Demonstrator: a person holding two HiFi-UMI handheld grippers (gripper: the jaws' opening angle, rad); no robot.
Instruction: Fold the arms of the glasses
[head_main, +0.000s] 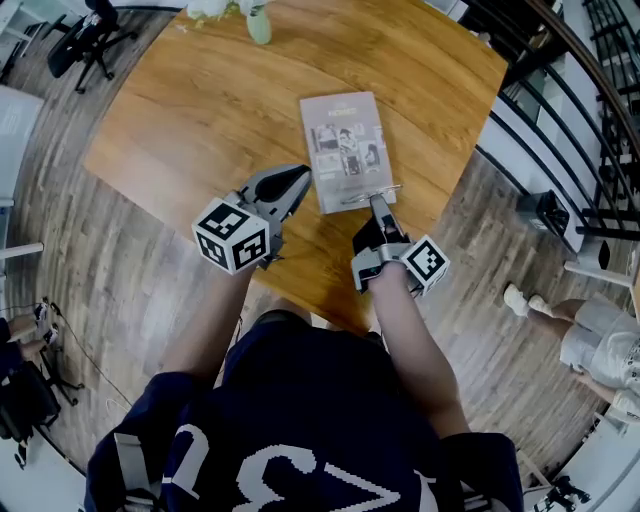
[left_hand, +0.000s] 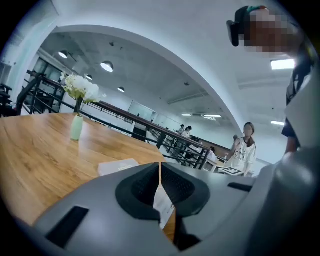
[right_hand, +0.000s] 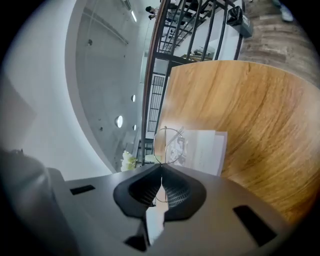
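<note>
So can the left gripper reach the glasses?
Probably yes. The left gripper sits close beside the glasses, which the right gripper holds at the magazine's near edge, with nothing between them. Its jaws are shut, so they'd need opening first.

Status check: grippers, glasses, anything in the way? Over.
Left gripper shut, empty. Right gripper shut on glasses, thin wire frame, at near edge of booklet. Vase far off, nothing blocking.
</note>
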